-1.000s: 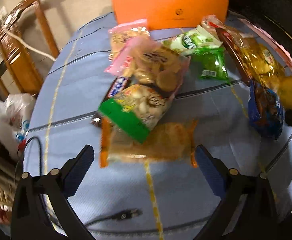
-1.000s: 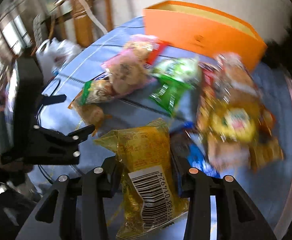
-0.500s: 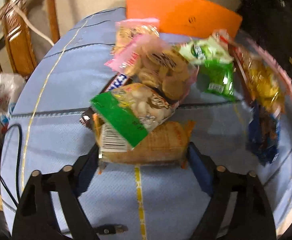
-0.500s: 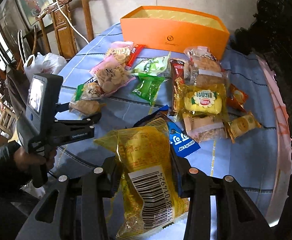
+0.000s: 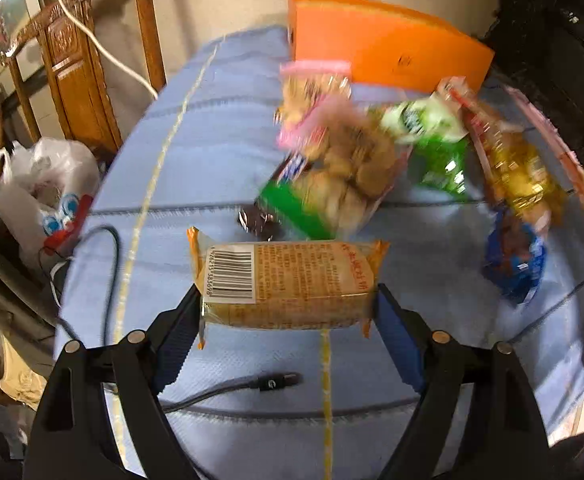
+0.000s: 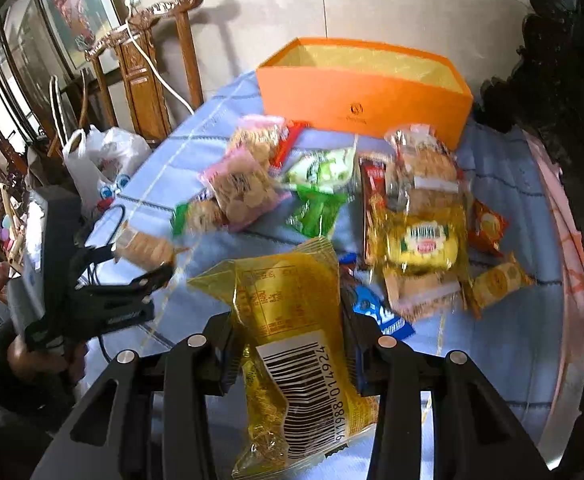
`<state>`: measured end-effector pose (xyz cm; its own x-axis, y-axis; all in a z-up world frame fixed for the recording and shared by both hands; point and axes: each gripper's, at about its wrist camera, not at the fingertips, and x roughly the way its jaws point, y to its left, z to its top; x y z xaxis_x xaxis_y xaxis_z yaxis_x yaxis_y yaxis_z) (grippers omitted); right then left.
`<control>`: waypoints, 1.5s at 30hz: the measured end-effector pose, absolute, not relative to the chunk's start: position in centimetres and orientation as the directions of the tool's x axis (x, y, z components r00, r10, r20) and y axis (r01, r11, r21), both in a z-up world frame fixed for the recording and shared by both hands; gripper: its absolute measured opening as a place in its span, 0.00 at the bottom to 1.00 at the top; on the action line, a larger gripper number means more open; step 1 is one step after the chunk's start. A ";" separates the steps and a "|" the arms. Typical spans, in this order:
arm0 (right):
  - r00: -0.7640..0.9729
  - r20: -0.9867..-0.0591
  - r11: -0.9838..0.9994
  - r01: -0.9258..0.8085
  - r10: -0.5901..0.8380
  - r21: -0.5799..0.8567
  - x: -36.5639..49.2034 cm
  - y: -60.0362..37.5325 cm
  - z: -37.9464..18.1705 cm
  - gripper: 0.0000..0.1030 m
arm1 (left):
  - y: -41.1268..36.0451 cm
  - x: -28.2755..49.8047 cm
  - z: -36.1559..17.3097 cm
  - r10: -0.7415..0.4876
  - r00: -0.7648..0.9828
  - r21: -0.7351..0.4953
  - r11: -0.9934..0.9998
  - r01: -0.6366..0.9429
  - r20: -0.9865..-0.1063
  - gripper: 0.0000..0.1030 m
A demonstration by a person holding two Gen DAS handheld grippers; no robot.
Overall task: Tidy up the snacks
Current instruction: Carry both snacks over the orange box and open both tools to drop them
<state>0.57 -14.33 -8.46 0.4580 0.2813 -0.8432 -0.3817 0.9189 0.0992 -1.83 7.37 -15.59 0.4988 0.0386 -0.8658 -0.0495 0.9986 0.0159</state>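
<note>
a: left wrist view: left tongs (image 5: 288, 316) clamped on an orange-wrapped cake pack (image 5: 288, 284), pack lying crosswise between the pads, barcode at its left end. jaws stand wide, the pack fills the gap. it's lifted clear of the desk (image 5: 212, 148), blue quilted cloth under it.

b: right side?

a: right wrist view: right tongs (image 6: 292, 348) pinched on a yellow snack bag (image 6: 292, 320), gripped around its middle, barcode end hanging toward the camera. jaws partly closed, film crumpled between them. bag is off the desk too.

b: where's everything else?

a: orange box (image 6: 363, 96) at the far edge of the desk, open top, pale yellow lining, nothing visible in it from this angle. the loose snacks sit in a heap between the box and the tongs: pink biscuit bag (image 6: 240, 188), green packets (image 6: 315, 196), a yellow pack with a green label (image 6: 427, 240), a small orange pack (image 6: 487, 224) to its right, a blue wrapper (image 6: 379, 312) just behind the yellow bag. much of the heap is motion-blurred in the left wrist view.

b: left tongs visible from the right cam?

a: yes, left tongs and the hand (image 6: 32, 360) holding them at the left edge, cake pack in the jaws there. a black cable (image 5: 252, 384) lies on the desk near the left tongs. white plastic bag (image 5: 40, 188) off the desk's left side, next to a carved wooden chair (image 5: 80, 72).
</note>
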 end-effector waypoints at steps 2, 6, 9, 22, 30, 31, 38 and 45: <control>0.478 -0.826 0.920 -0.374 0.300 0.117 1.0 -14.6 -7.5 0.41 | 6.8 -1.6 -13.5 0.034 0.520 0.016 0.999 -0.039 -0.854 0.79; 0.546 -0.792 0.935 -0.344 0.273 0.084 1.9 -15.2 -5.5 0.41 | 5.6 0.0 -8.7 0.014 0.600 0.000 1.000 -0.022 -0.800 0.79; 0.601 -0.755 0.954 -0.278 0.262 0.110 3.3 -16.4 -3.3 0.41 | 4.6 2.1 -5.7 0.029 0.658 0.023 1.000 -0.018 -0.753 0.79; 0.746 -0.628 0.974 -0.157 0.224 0.161 19.3 -21.2 1.7 0.41 | 0.5 18.9 -0.4 0.044 0.744 0.051 0.999 -0.014 -0.666 0.79; 0.756 -0.632 0.984 -0.161 0.170 0.072 30.3 -21.4 -0.4 0.41 | -0.3 30.0 -2.0 0.043 0.743 0.056 0.998 -0.008 -0.668 0.79; 0.755 -0.635 0.985 -0.160 0.164 0.064 31.2 -21.3 -0.8 0.41 | -0.3 31.3 -2.4 0.039 0.740 0.049 0.999 -0.007 -0.671 0.79; 0.724 -0.672 0.985 -0.166 0.154 0.047 35.8 -19.7 -3.7 0.41 | -0.5 35.0 -5.8 0.049 0.721 0.082 0.997 0.011 -0.692 0.80; 0.750 -0.660 0.995 -0.091 0.048 -0.031 35.7 -18.9 -4.2 0.97 | -0.2 36.1 -8.0 0.121 0.644 0.145 0.989 -0.016 -0.755 0.96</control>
<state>35.74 -18.92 -4.24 0.7500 0.0483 -0.6597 -0.0912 0.9954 -0.0308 36.10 -0.25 -8.03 0.6443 0.1209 -0.7552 -0.0160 0.9893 0.1447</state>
